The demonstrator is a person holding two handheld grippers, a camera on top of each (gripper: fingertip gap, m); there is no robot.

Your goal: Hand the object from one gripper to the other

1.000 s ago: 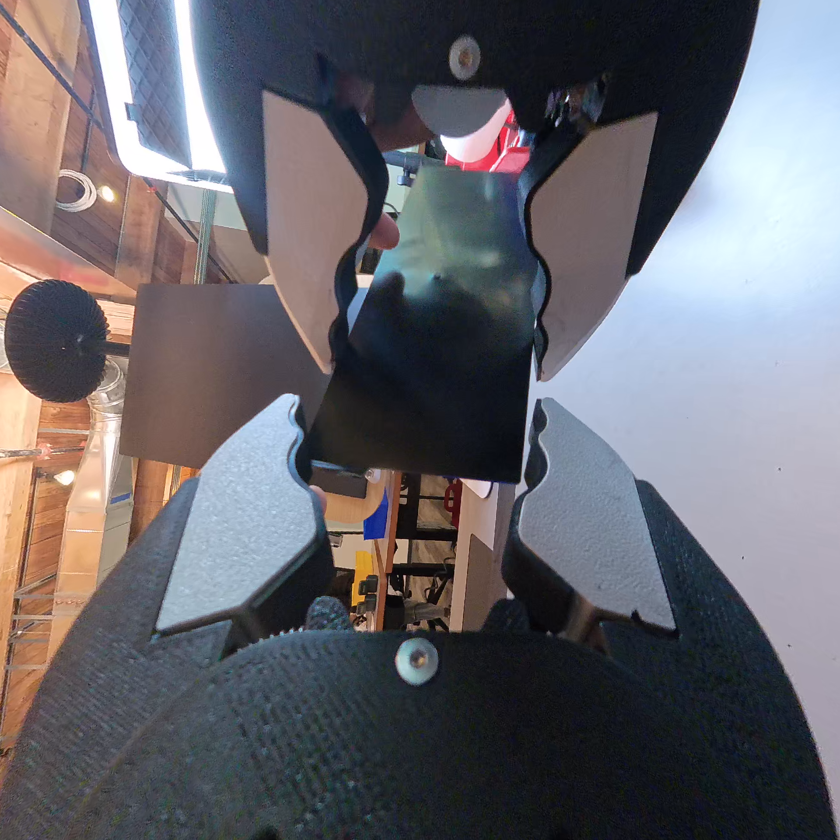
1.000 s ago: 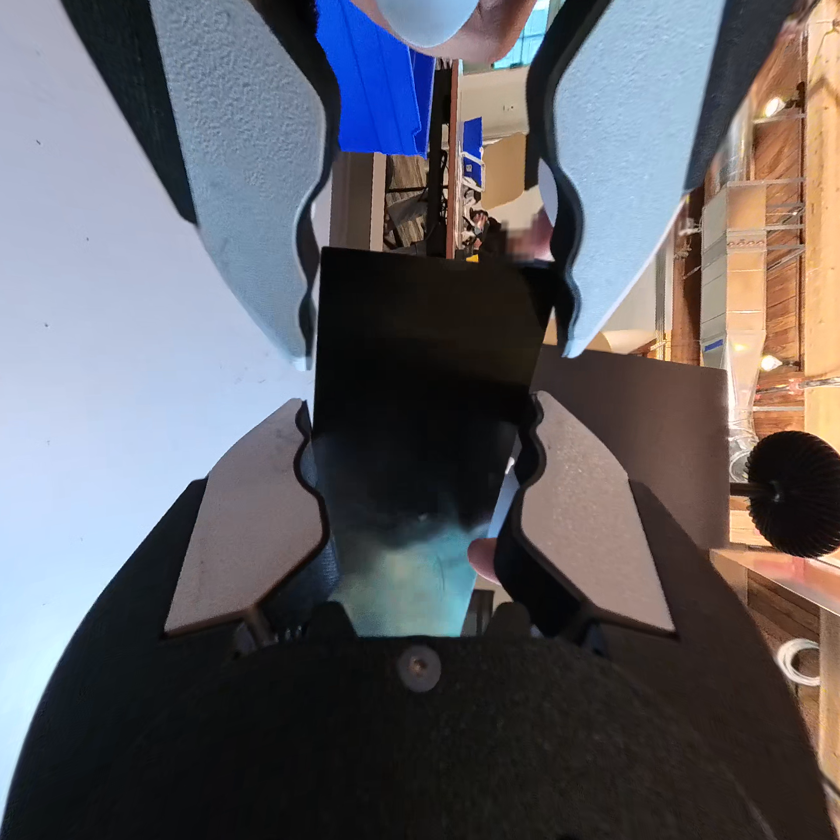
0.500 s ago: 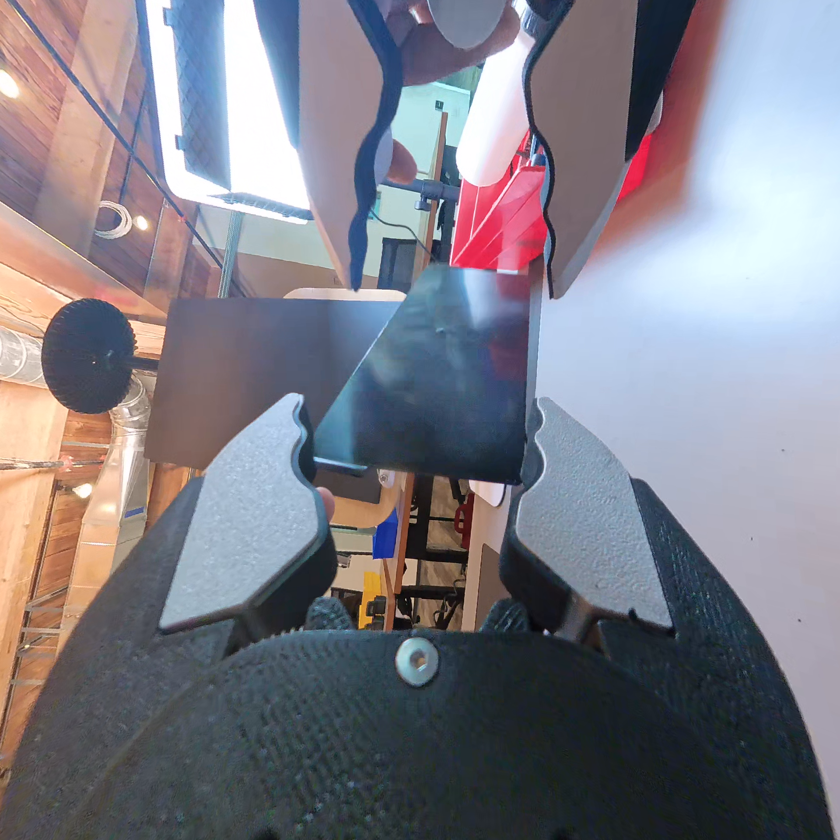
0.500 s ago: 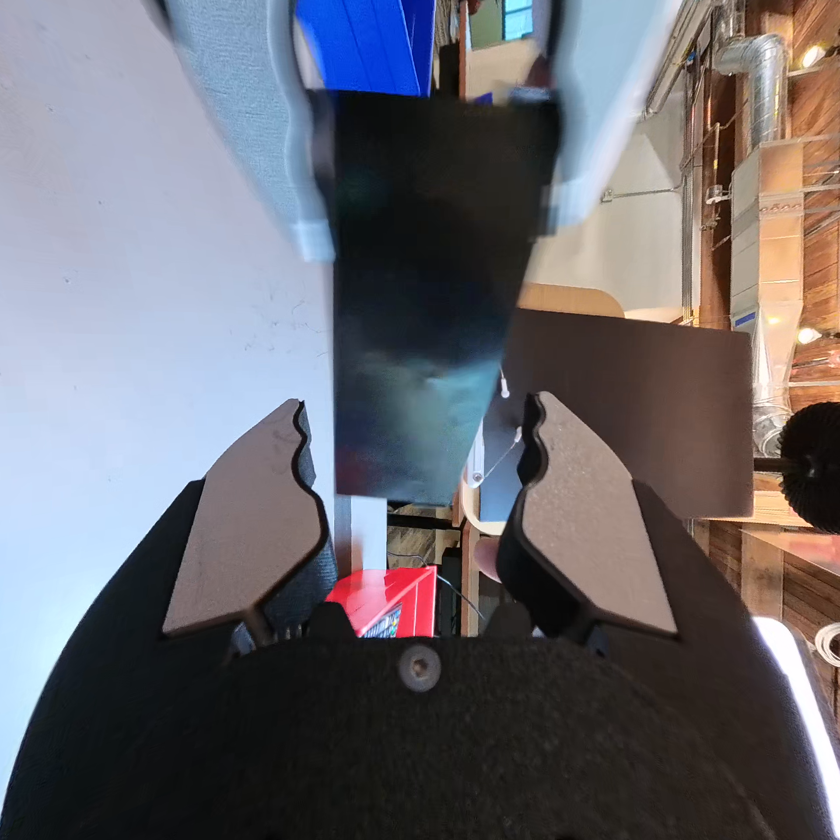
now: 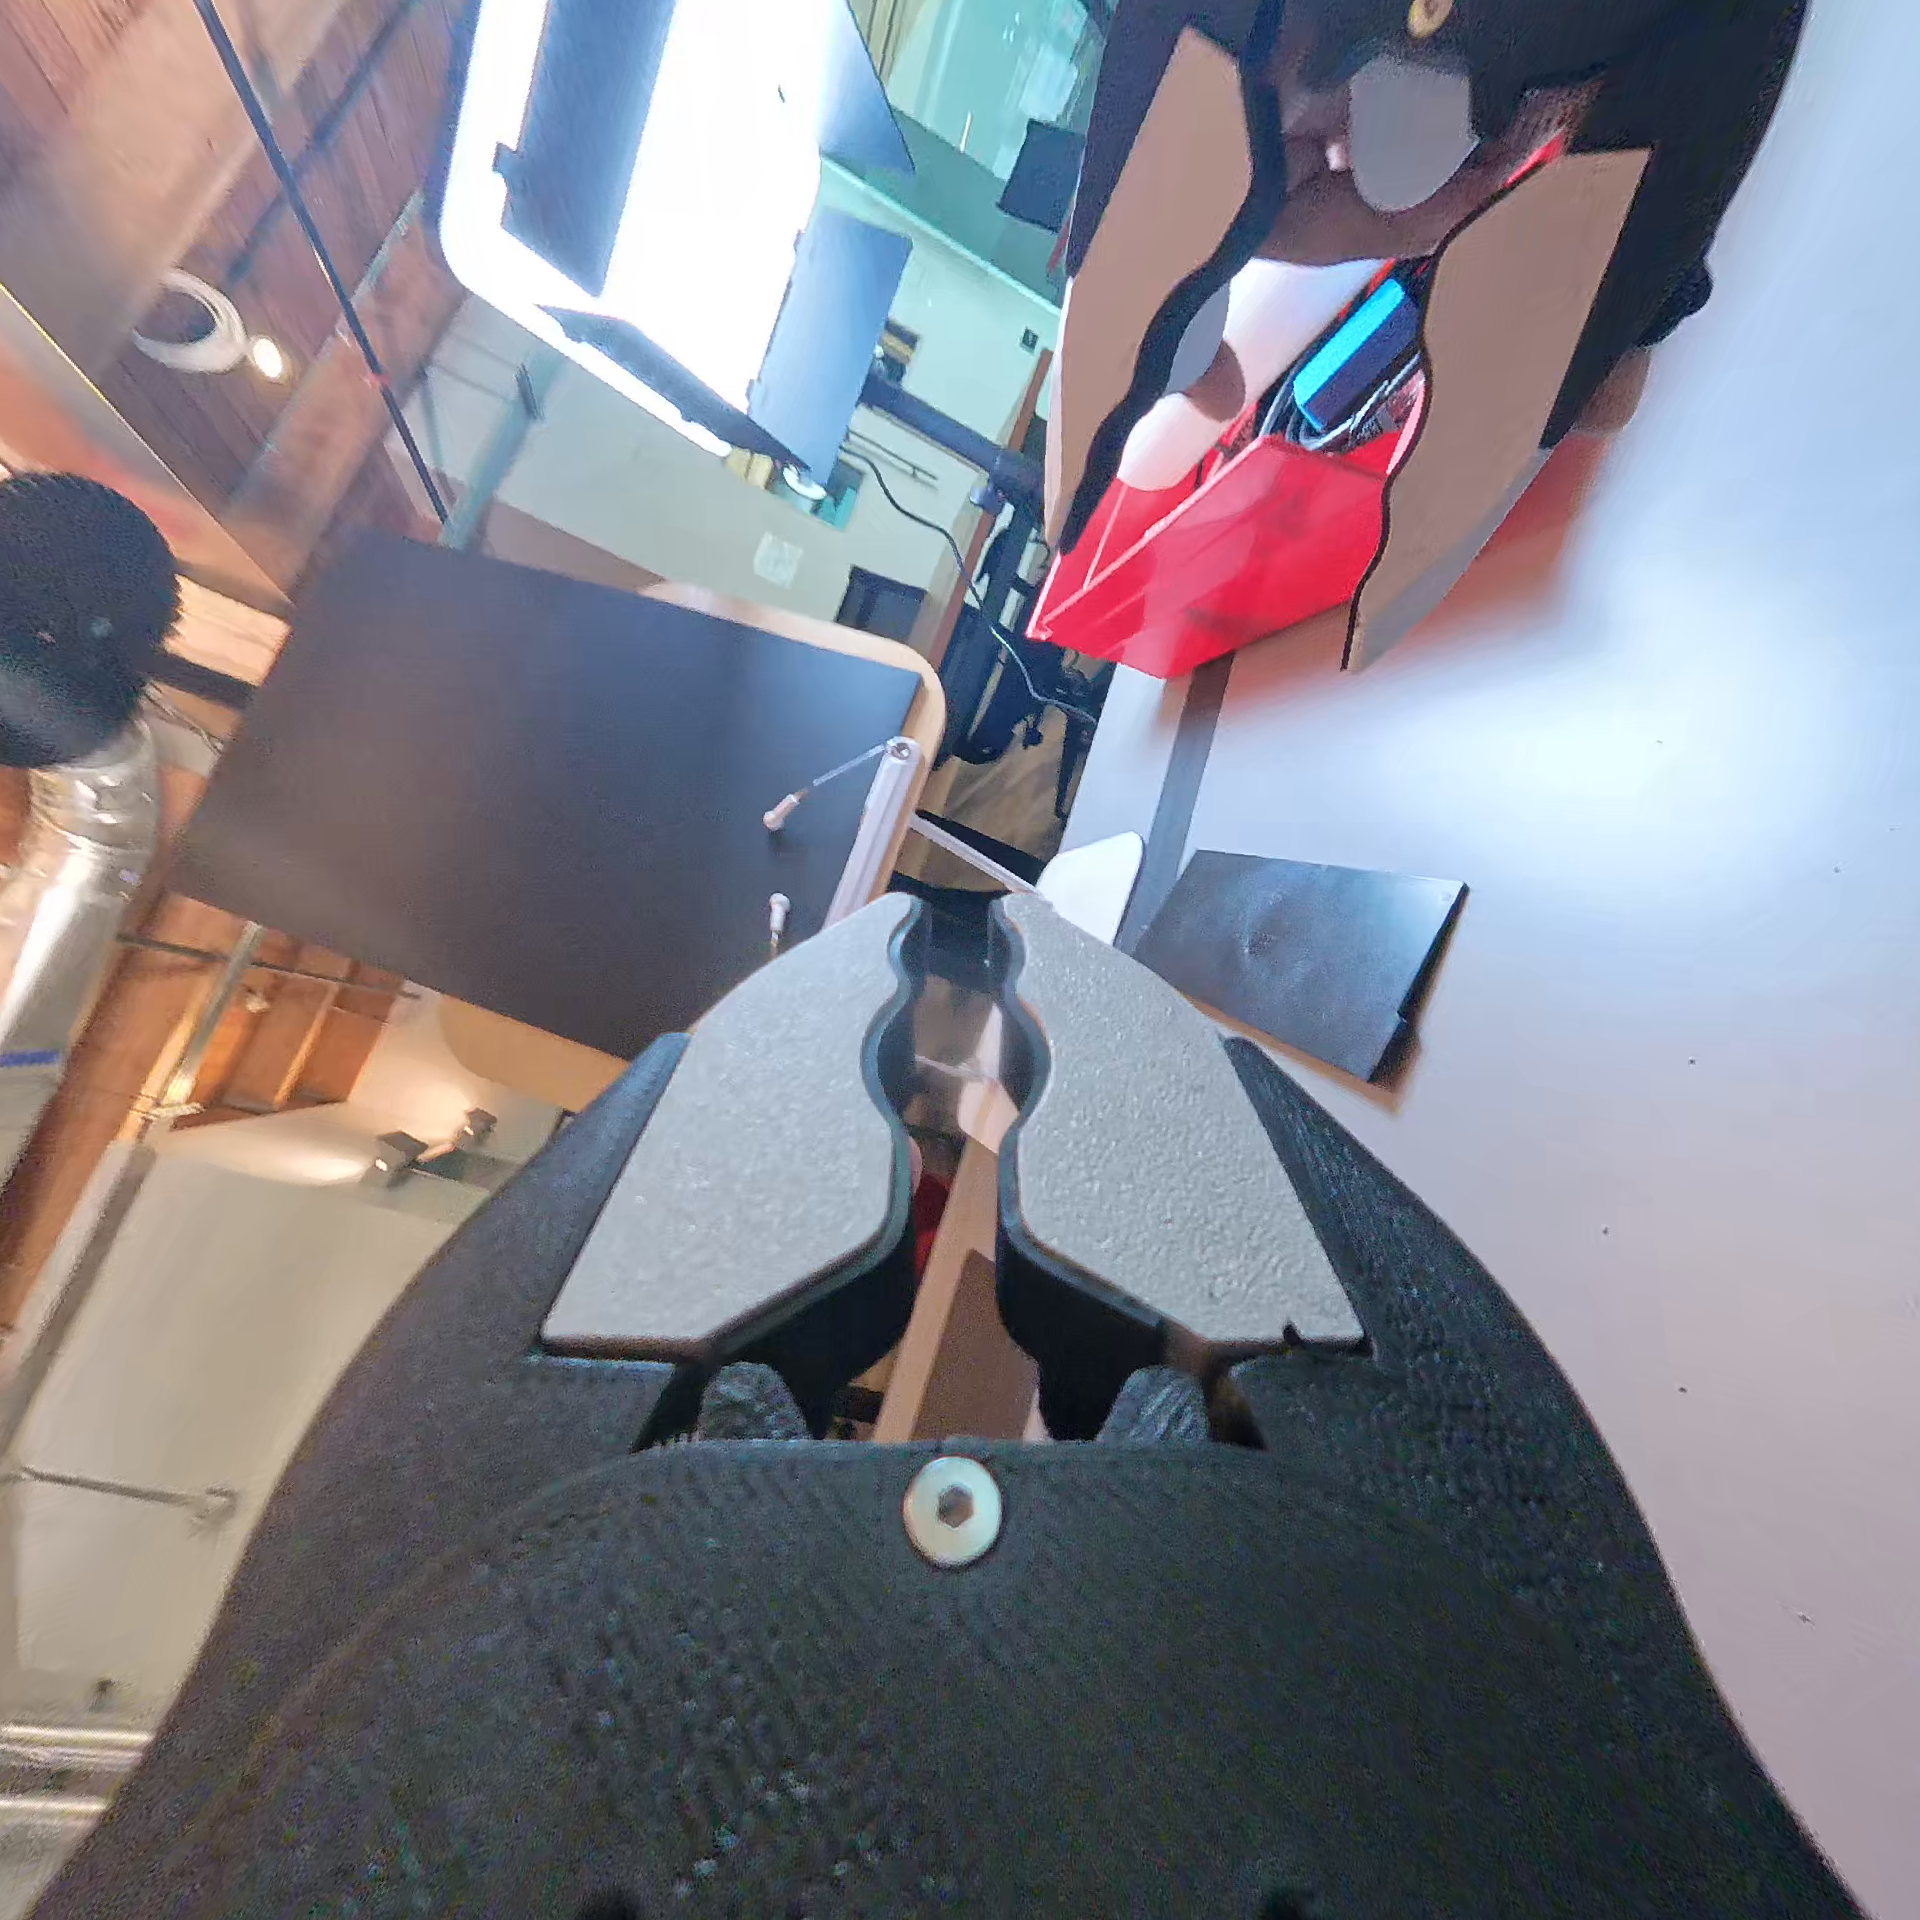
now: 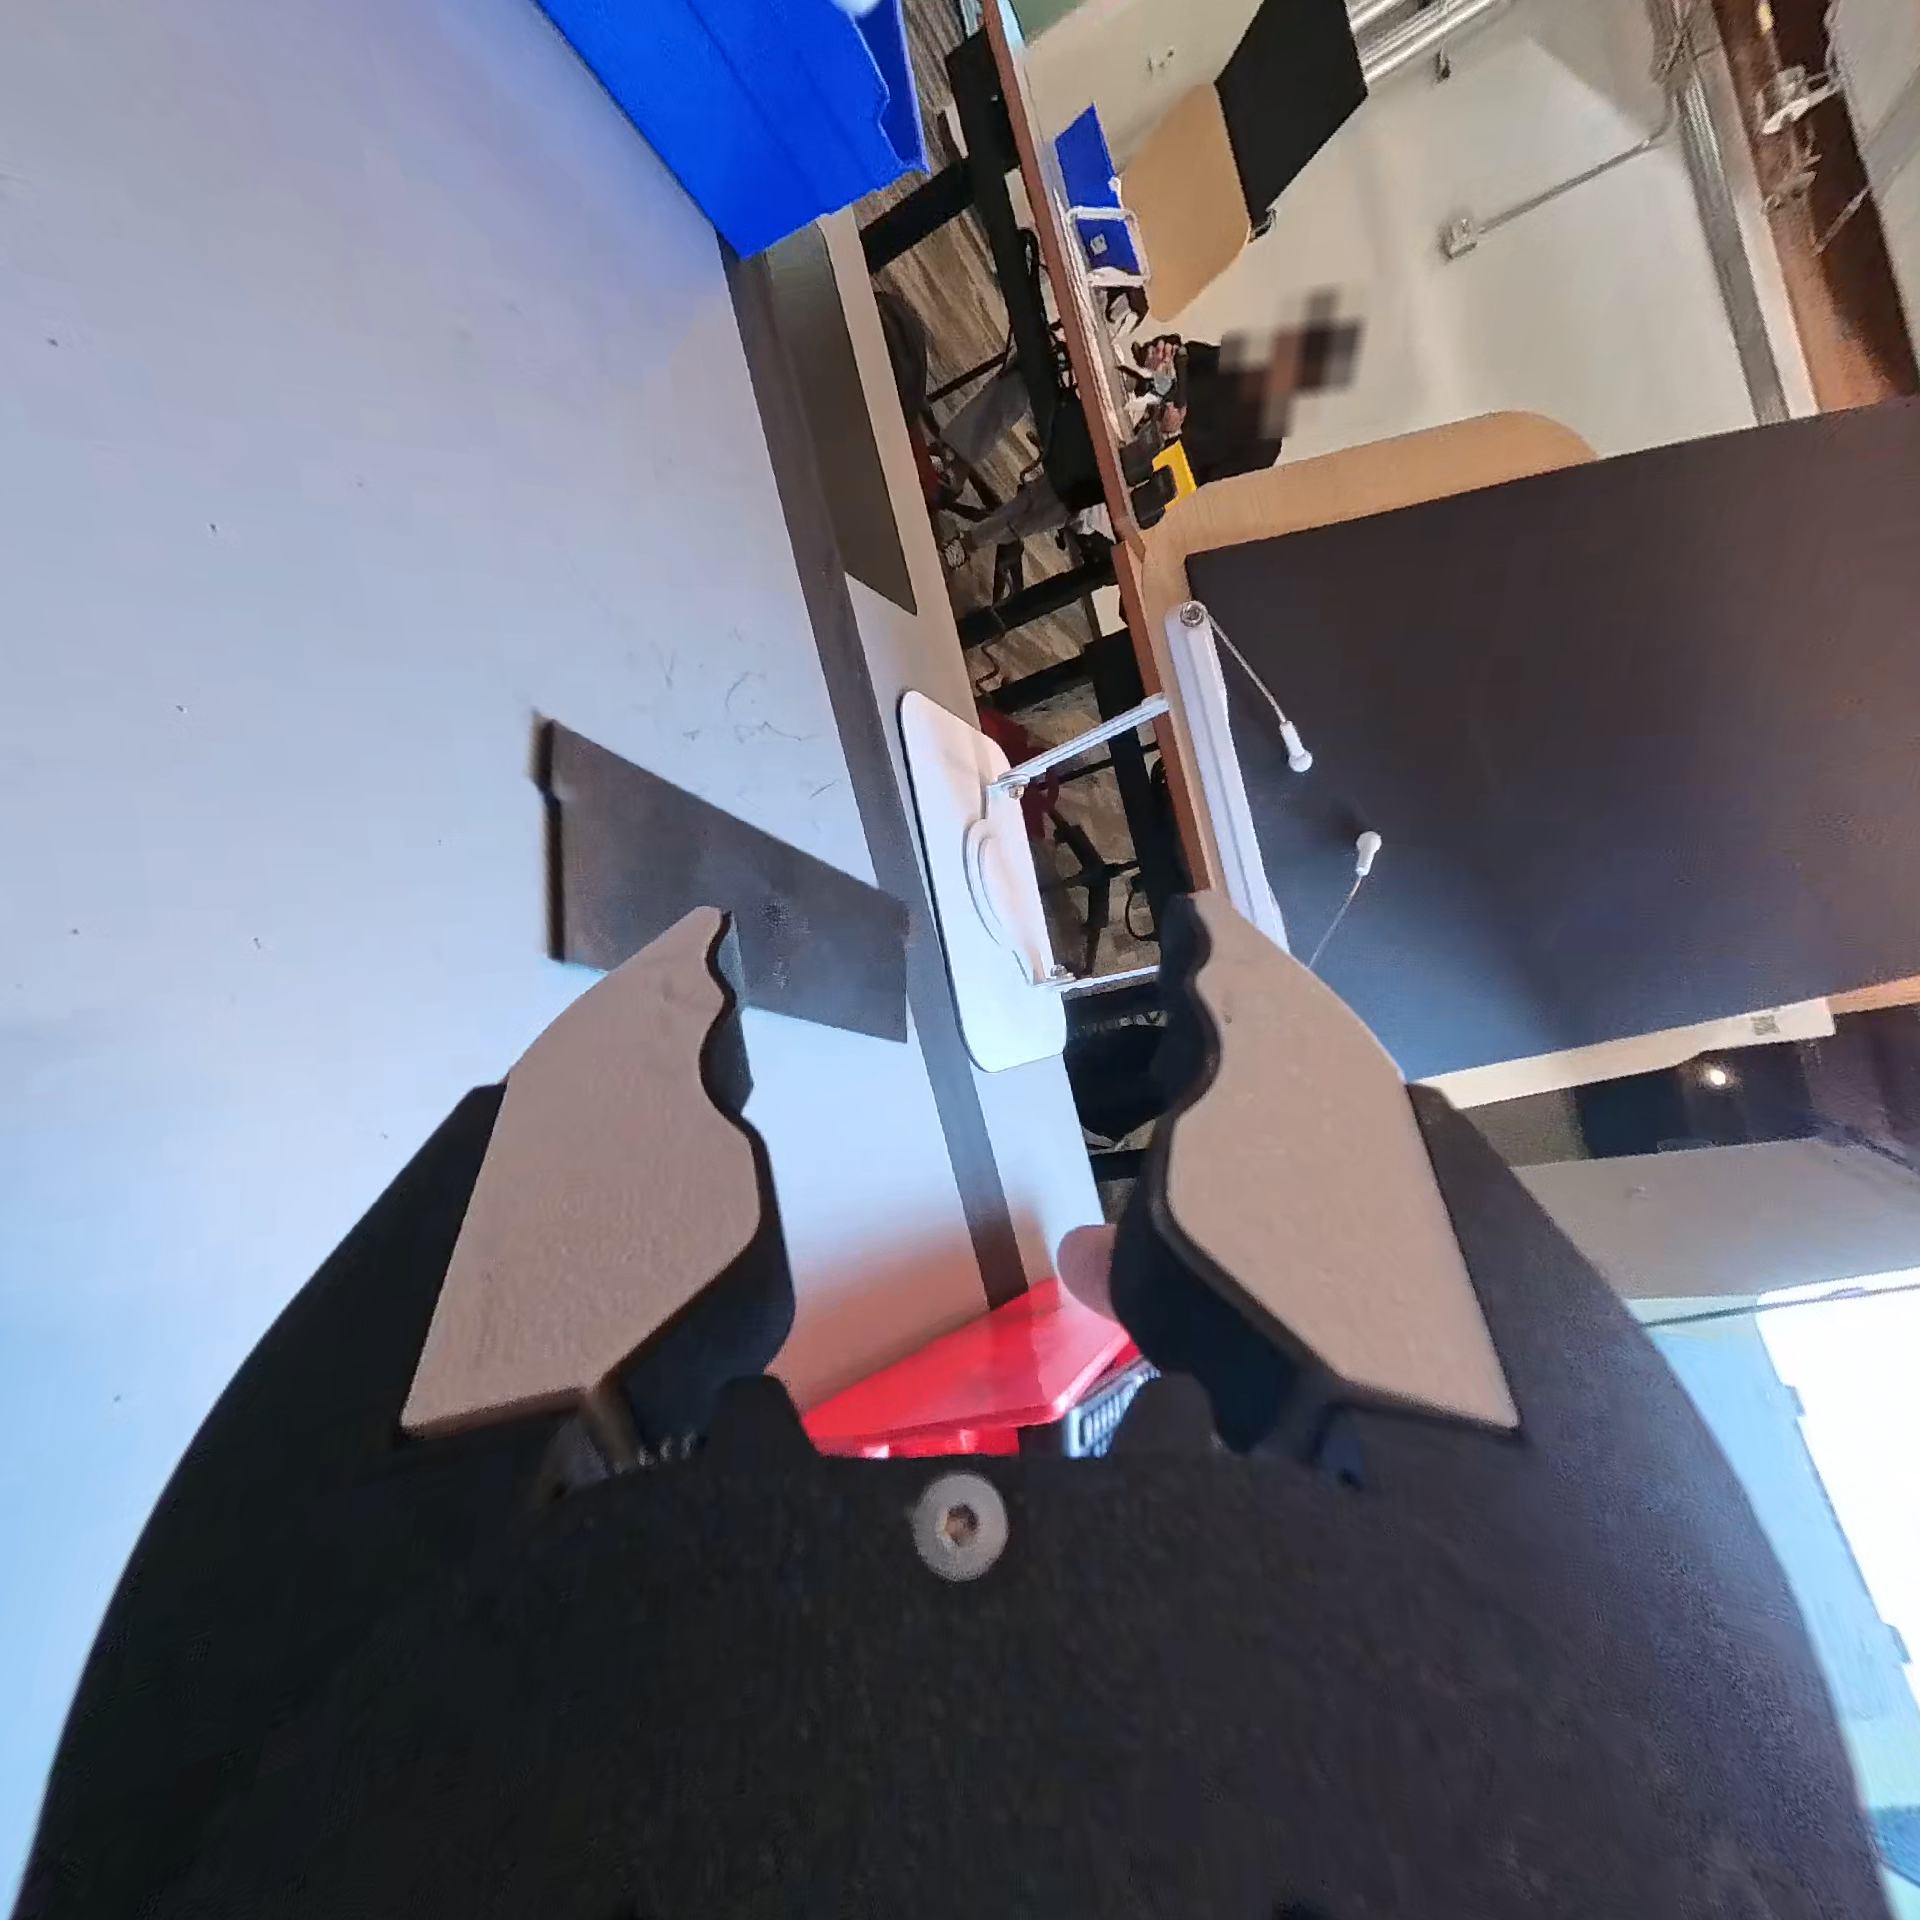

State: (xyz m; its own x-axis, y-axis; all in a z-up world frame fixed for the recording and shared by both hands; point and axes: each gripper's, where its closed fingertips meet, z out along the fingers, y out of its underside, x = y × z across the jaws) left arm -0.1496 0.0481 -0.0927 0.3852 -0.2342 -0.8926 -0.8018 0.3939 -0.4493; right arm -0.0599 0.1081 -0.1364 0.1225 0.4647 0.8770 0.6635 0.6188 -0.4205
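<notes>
Black flat plate (image 5: 1299,961) lying on the white worktop (image 5: 1683,935), in neither tool's grip; left tool (image 5: 954,1023) nearly together on nothing, right tool (image 6: 951,961) spread apart, also empty; handover apparently finished with the plate set down, or else still needing a fresh pickup

Left tongs (image 5: 956,925) nearly closed, empty — black plate (image 5: 1299,961) flat on table (image 5: 1662,935).

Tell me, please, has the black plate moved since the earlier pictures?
Yes. It was held in the air between the hand-held grippers; now the plate lies flat on the white table, beside the table's edge, with neither hand-held gripper holding it.
</notes>
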